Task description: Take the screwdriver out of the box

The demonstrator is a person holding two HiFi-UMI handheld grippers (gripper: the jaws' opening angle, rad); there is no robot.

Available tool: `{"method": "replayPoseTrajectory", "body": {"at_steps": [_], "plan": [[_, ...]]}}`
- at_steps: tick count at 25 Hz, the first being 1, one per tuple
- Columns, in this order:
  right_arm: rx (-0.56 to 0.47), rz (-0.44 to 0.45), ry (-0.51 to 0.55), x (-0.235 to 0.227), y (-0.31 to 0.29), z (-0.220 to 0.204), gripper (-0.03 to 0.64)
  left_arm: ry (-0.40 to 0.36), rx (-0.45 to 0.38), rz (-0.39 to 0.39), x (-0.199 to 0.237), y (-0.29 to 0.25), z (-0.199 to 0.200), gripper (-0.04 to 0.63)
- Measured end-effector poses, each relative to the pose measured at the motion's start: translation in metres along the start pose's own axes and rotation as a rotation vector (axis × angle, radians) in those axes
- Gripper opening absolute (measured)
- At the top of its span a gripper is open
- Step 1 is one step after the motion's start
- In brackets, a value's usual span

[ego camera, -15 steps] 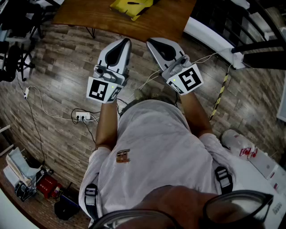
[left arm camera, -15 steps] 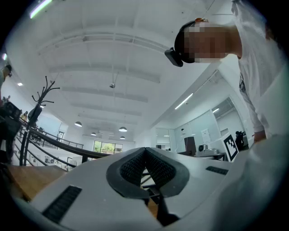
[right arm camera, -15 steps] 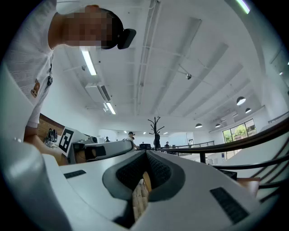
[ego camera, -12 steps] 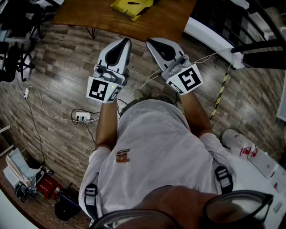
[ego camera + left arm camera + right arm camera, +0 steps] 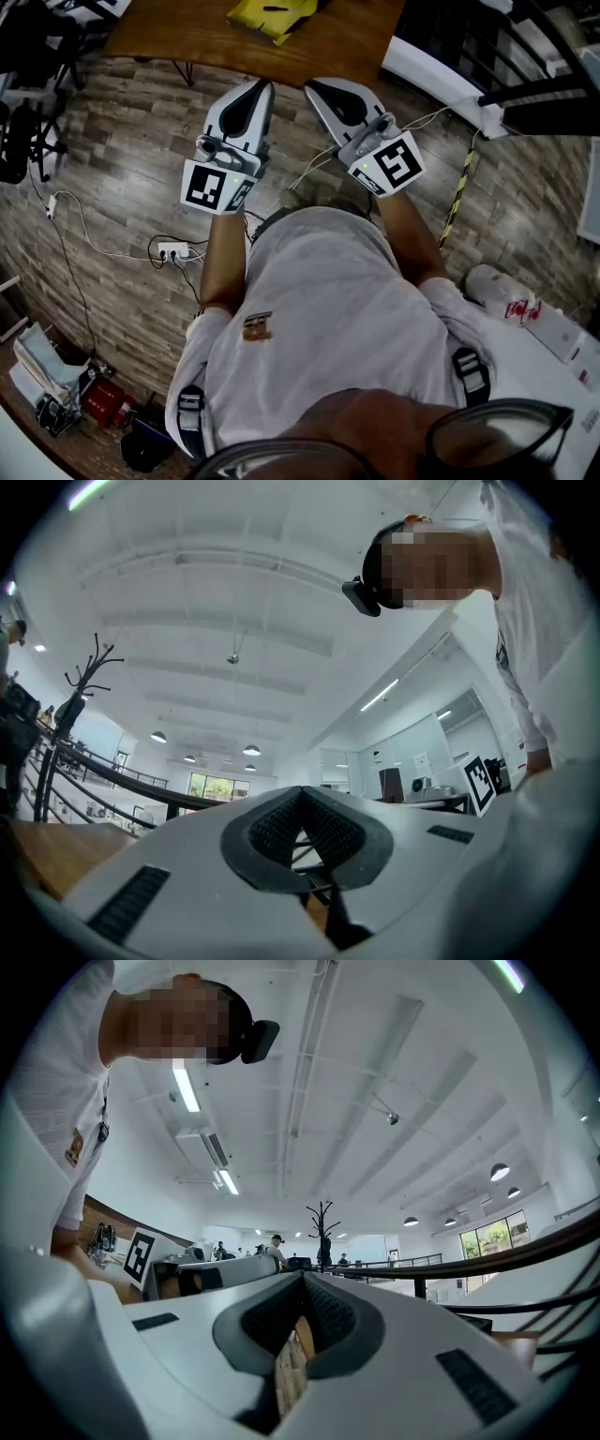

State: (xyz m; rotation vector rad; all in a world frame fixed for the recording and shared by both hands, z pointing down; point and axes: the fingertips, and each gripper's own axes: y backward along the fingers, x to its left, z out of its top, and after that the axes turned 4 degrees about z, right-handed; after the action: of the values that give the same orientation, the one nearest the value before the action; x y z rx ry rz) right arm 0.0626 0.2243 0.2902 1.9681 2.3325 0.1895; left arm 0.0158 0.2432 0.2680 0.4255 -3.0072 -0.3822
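floor (image 5: 122,159): wood planks | table (image 5: 178,33): wooden | ceiling (image 5: 234,592): white, pendant lamps (image 5: 251,750)

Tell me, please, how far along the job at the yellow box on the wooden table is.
Nothing looks done: the yellow box lies untouched on the brown wooden table. In hand: nothing; the white left gripper and white right gripper are both shut and empty, short of the table's edge. Left: everything, reaching the box and lifting out the screwdriver, which I cannot make out here.

Yel. box (image 5: 281,23), brn table (image 5: 187,37), grey-brn plank floor (image 5: 122,169).
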Motion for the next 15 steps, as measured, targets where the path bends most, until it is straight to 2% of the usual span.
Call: {"method": "replayPoseTrajectory", "body": {"at_steps": [15], "plan": [[0.027, -0.036, 0.028, 0.025, -0.059, -0.022, 0.032, -0.006, -0.032, -0.019, 0.066, 0.036, 0.003, 0.018]]}}
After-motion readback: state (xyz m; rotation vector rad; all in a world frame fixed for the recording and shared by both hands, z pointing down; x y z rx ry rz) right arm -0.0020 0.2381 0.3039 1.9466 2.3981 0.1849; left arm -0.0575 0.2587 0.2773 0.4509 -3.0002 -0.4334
